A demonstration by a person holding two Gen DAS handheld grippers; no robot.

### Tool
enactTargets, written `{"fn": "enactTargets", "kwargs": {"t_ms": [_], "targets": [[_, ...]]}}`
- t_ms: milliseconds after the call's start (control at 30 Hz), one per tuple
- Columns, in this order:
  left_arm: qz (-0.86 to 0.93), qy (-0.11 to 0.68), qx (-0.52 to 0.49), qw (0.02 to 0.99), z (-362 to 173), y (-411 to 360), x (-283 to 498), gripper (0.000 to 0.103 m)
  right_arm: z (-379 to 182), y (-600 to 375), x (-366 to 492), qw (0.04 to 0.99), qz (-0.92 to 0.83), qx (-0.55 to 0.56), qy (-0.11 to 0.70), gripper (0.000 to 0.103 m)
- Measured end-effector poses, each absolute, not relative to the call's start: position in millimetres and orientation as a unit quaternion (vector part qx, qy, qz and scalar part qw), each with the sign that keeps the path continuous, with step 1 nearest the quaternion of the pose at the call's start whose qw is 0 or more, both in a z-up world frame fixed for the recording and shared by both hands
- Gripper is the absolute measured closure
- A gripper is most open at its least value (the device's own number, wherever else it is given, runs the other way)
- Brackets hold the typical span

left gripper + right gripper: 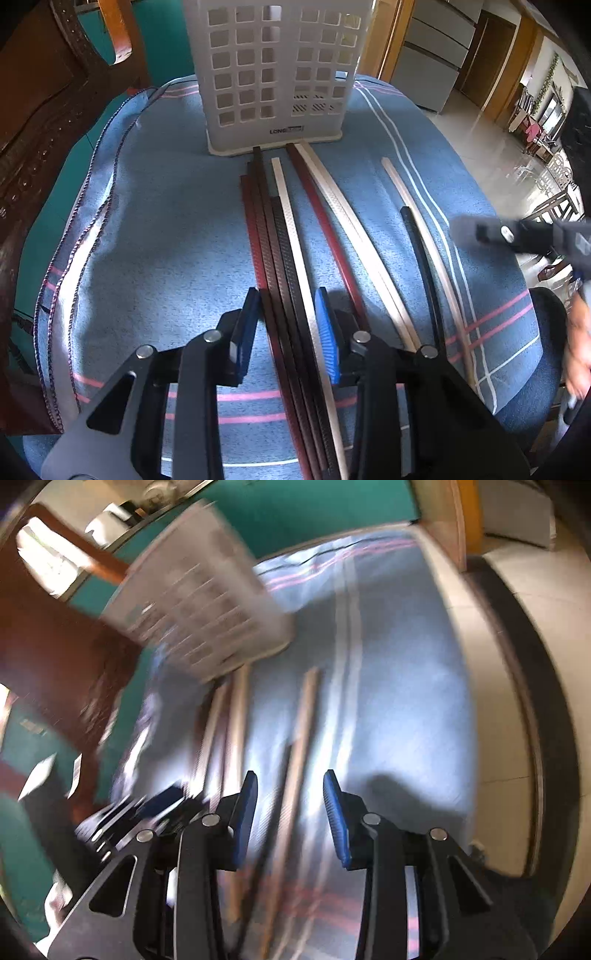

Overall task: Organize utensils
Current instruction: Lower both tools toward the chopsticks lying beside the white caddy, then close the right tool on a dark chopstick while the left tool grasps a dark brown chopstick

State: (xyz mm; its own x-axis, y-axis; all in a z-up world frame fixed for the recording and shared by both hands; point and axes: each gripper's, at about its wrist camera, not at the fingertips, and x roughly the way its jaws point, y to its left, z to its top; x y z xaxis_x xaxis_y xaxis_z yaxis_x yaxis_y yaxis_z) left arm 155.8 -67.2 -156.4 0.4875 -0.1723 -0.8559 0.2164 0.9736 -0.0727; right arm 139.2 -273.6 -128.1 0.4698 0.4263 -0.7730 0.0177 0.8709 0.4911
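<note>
Straddling several chopsticks (284,258) at once, the half-open left claw (290,332) risks pinching a bundle; the right claw (291,812), half-open, holds nothing.

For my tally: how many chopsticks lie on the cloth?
8 chopsticks: four between the jaws of the left gripper, two beside them, two farther right; more may be hidden.

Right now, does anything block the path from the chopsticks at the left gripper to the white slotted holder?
Nothing visible does. The left gripper straddles a bundle of dark and white chopsticks on the blue striped cloth; the cloth between them and the white perforated plastic holder holds only more chopsticks.
</note>
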Motion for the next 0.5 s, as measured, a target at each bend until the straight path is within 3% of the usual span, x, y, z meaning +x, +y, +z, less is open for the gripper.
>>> {"fn": "enactTargets", "kwargs": {"t_ms": [100, 267, 500], "targets": [[-0.108, 0.490, 0.025, 0.865, -154.7, -68.7, 151.6, 0.071, -128.0, -253.5, 140.0, 0.821, 0.136, 0.202, 0.516, 0.077], [-0.098, 0.486, 0.015, 0.868, -150.1, -56.6, 147.2, 0.072, -147.0, -234.0, 152.1, 0.813, 0.081, 0.155, 0.555, 0.084], [-0.096, 0.479, -0.005, 0.873, -144.0, -41.5, 145.9, 0.072, -148.4, -224.0, 167.6, 0.843, 0.048, 0.136, 0.519, 0.095]]}}
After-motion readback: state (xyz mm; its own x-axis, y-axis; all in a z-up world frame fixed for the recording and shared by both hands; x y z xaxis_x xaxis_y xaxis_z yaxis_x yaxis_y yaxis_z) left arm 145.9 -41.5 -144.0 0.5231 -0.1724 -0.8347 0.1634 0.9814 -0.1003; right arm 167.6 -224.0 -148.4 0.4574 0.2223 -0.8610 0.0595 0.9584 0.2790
